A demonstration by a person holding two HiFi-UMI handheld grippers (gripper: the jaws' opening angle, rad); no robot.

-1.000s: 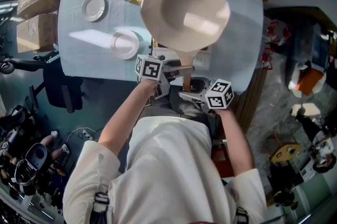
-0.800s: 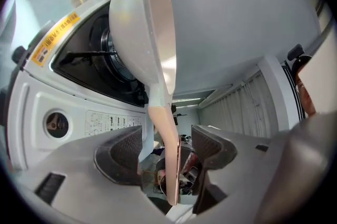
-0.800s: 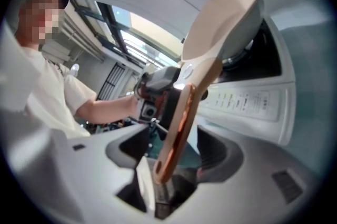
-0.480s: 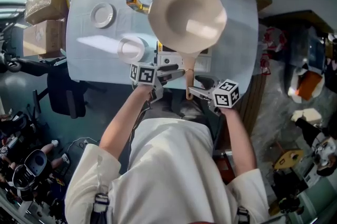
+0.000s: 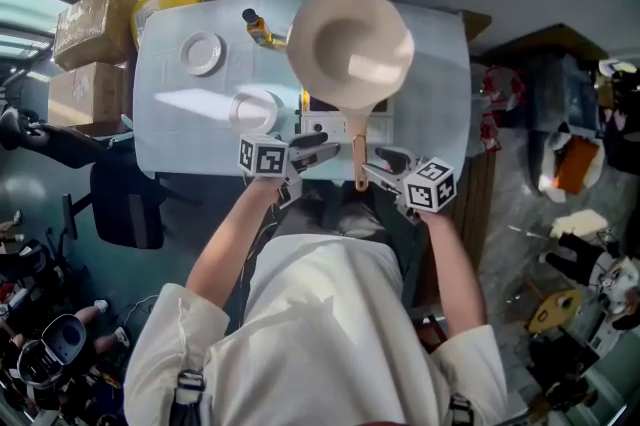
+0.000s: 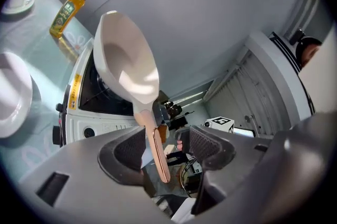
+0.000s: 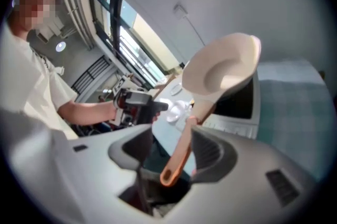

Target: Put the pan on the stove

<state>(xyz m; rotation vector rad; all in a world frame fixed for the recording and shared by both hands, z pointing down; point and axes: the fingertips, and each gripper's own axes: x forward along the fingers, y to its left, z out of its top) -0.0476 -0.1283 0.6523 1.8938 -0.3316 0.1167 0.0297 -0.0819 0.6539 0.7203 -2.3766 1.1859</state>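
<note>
Table (image 5: 170, 104): pan (image 5: 350, 44) on stove (image 5: 345, 121).
Your left hand-held gripper (image 5: 325, 150): apart, handle (image 5: 359, 154) between.
Your right hand-held gripper (image 5: 374, 166): apart, just narrowing, handle between.

Pan (image 5: 350, 49): lowered, smaller in upper centre, over stove (image 5: 330, 126). Left gripper (image 5: 322, 152), right gripper (image 5: 375, 164): drawn off handle (image 5: 358, 159). Right jaws narrowed slightly, handle loose between them.

clear: table (image 5: 432, 84) right of stove (image 5: 322, 125) | obstacles left: bottle (image 5: 258, 27), bowl (image 5: 254, 109), plate (image 5: 202, 53)
</note>
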